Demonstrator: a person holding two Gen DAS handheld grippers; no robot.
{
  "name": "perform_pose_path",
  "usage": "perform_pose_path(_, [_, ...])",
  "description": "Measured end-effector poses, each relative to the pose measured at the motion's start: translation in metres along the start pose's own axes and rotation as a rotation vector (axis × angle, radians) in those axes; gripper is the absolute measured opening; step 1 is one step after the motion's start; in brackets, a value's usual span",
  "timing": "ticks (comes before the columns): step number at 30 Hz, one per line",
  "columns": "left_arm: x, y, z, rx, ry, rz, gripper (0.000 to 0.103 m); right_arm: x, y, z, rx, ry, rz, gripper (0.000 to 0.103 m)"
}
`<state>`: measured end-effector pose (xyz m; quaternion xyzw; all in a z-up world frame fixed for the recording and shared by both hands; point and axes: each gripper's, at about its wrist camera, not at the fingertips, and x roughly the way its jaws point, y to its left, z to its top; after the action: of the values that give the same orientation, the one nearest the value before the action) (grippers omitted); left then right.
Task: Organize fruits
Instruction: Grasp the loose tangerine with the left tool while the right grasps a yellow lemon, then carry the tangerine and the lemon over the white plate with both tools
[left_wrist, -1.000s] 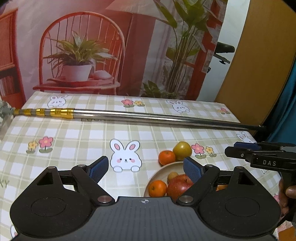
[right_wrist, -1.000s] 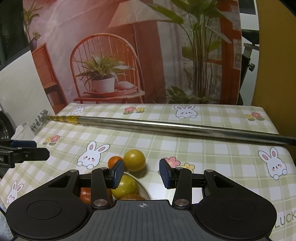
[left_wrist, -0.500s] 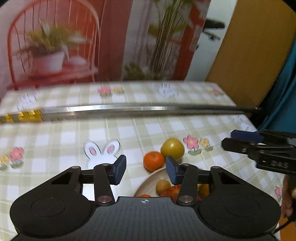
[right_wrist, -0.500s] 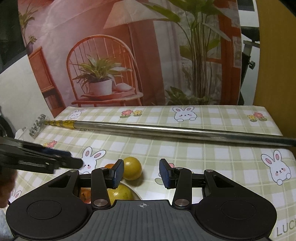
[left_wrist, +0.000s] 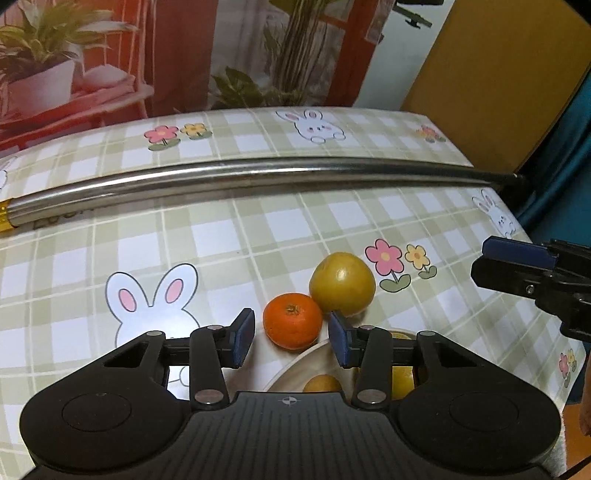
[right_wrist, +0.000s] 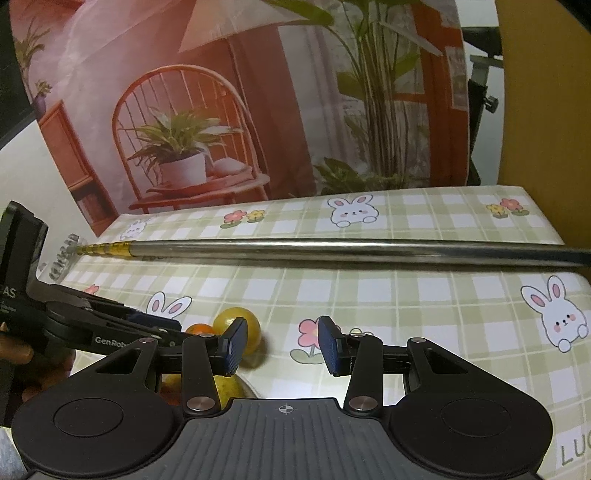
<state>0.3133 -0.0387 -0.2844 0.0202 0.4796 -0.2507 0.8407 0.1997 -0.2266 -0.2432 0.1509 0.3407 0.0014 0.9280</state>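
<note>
On the table (left_wrist: 229, 236), which wears a green-and-white checked cloth printed with bunnies and flowers, the biggest thing is a long metal pole (left_wrist: 258, 177) lying across the far half from side to side, with a gold-banded end on the left (right_wrist: 110, 246). Behind the table hangs a backdrop (right_wrist: 207, 110) showing a red chair and potted plants. Nearer the cameras sits a pale plate (left_wrist: 295, 373), mostly hidden behind the gripper body, with a couple of yellowish fruits visible in it; I can't tell exactly what they are. Just past the plate's rim, out on the cloth, are two loose fruits touching each other: a yellow-green apple (left_wrist: 341, 282) and, to its left, a smaller orange (left_wrist: 292, 320). The left gripper (left_wrist: 291, 341) is low over the plate's edge with its blue pads spread, and the orange sits right between them in the left wrist view, but there's a gap on the left side, so it isn't pinched. The right pad lines up near the spot where the orange meets the apple. The right gripper (right_wrist: 283, 345) hangs to the right of the fruit, fingers apart with nothing between them but cloth and a pink flower print; its left pad overlaps the apple (right_wrist: 238, 326) in the right wrist view.
</note>
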Motion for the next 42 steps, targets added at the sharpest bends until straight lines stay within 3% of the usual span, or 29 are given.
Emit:
perform_pose_path(10, [0.012, 0.01, 0.004, -0.023, 0.02, -0.028, 0.04, 0.01, -0.003, 0.002, 0.008, 0.02, 0.003, 0.039])
perform_pose_path(15, [0.006, 0.012, 0.0, -0.017, 0.002, 0.017, 0.04, 0.023, -0.001, 0.005, -0.009, 0.056, 0.036, 0.04])
perform_pose_path(24, [-0.02, 0.026, -0.013, -0.061, -0.042, 0.081, 0.04, 0.068, 0.029, 0.019, -0.151, 0.173, 0.114, 0.043])
perform_pose_path(34, [-0.052, 0.03, -0.028, -0.071, -0.084, 0.105, 0.04, 0.116, 0.049, 0.018, -0.188, 0.315, 0.133, 0.045])
perform_pose_path(42, [-0.067, 0.029, -0.034, -0.079, -0.106, 0.089, 0.04, 0.123, 0.049, 0.016, -0.14, 0.323, 0.129, 0.044])
